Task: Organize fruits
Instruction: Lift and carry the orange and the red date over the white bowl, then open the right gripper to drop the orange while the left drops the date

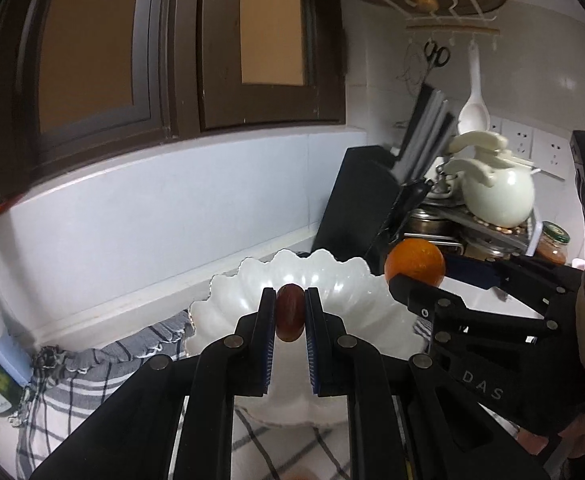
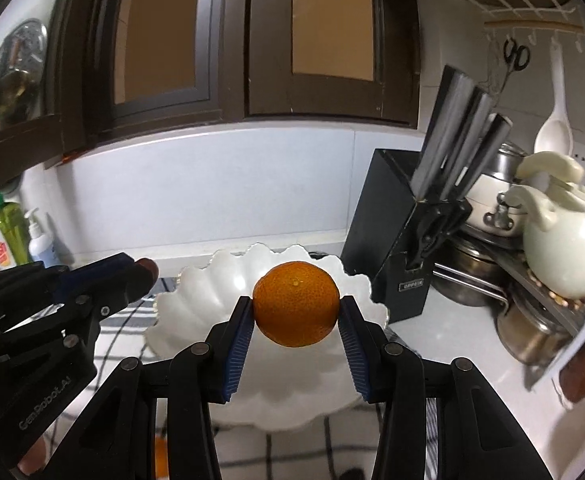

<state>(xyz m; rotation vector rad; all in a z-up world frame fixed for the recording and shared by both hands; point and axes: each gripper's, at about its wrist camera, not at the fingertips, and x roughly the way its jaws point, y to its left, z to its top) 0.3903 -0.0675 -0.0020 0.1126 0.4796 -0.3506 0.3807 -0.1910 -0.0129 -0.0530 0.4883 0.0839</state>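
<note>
Left gripper (image 1: 290,312): pinching a small dark red fruit (image 1: 290,312) between blue ribbed pads; fruit oval, glossy, smooth-skinned, upright, held in the air in front of the white bowl.

Right gripper (image 2: 295,310): clamped on an orange (image 2: 295,310); fruit round, bright orange, finely pitted peel, small pale navel dot facing the camera, gripped at both sides, held above the bowl's near half.

White bowl (image 1: 372,300): wide, glossy, scalloped rim, ribbed inner walls, inside bare where visible; set on a grey and white checked cloth (image 1: 92,376) on a pale counter.

Knife block (image 2: 388,236): black, tilted, grey handles sticking out, just right of the bowl.

Pale ceramic jug (image 2: 564,252): on a metal rack to the right, steel pots (image 2: 532,328) under it.

Green bottle (image 2: 4,236) and pump bottle (image 2: 38,240): far left, by the wall.

Scissors (image 2: 515,56) and white ladle (image 2: 554,124): hanging from wall hooks.

Dark brown window frames (image 2: 228,60): above the tiled sill.
</note>
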